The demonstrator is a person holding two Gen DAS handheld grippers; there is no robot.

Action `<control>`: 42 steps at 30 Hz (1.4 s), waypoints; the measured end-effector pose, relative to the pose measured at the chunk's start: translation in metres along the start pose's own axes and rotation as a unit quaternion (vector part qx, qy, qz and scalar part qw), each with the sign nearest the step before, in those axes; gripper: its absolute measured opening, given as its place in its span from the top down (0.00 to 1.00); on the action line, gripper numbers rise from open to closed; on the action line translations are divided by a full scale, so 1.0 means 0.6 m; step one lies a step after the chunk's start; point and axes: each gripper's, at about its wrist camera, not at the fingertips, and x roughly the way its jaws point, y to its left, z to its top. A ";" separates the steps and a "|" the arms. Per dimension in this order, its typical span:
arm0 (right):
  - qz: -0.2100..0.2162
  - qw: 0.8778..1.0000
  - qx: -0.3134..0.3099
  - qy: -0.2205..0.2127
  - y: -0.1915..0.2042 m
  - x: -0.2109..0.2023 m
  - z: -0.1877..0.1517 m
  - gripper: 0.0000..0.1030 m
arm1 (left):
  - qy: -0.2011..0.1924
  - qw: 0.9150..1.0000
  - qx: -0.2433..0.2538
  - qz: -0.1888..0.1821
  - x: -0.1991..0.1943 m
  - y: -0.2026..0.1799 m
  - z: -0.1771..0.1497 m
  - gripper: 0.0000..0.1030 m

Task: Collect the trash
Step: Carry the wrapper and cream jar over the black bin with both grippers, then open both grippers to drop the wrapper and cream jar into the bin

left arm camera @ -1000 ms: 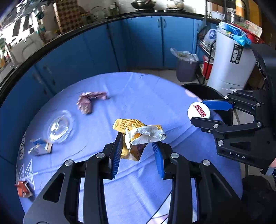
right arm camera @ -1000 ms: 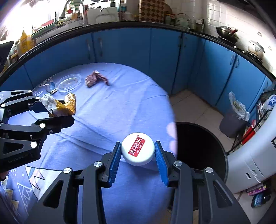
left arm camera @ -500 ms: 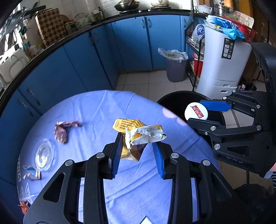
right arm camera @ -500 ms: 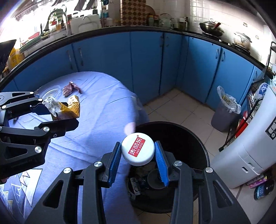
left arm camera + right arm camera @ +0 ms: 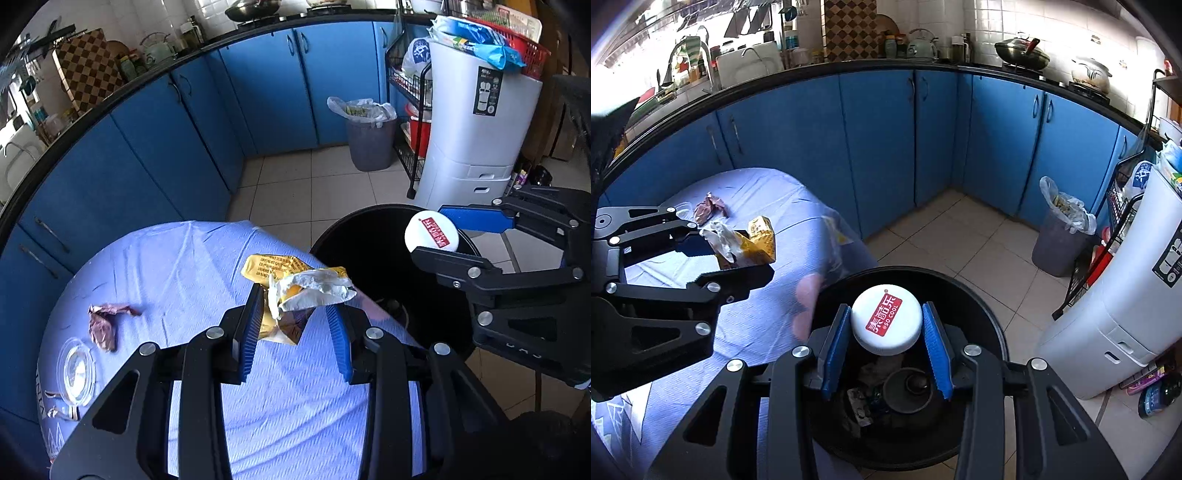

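My left gripper [image 5: 291, 314] is shut on a crumpled yellow and silver wrapper [image 5: 291, 288] and holds it above the table's right edge, beside the black round bin [image 5: 354, 258]. My right gripper [image 5: 886, 332] is shut on a white round container with a red label [image 5: 885, 325] and holds it over the open bin [image 5: 993, 328]. Trash lies at the bin's bottom. The container [image 5: 431, 232] also shows in the left wrist view, the wrapper [image 5: 753, 240] in the right wrist view.
A purple crumpled wrapper [image 5: 105, 321], a clear plastic lid [image 5: 75, 373] and small scraps [image 5: 59, 410] lie on the blue tablecloth [image 5: 184, 266]. A grey lined bin [image 5: 369, 136], a wire rack [image 5: 410, 110] and a white appliance [image 5: 476, 140] stand on the tiled floor by blue cabinets.
Both grippers have moved right, off the table towards the black bin. The white container now hangs over the bin's opening. Both grips are unchanged.
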 end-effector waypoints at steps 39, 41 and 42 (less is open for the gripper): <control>-0.011 0.999 0.031 0.002 -0.057 0.029 0.000 0.61 | -0.015 0.999 -0.027 0.037 0.038 0.003 0.057 0.21; -0.008 0.999 0.032 0.001 -0.056 0.027 0.005 0.61 | -0.017 0.998 -0.033 0.041 0.033 0.010 0.056 0.20; -0.005 0.999 0.032 0.000 -0.054 0.026 0.007 0.61 | -0.019 0.998 -0.039 0.042 0.028 0.016 0.055 0.20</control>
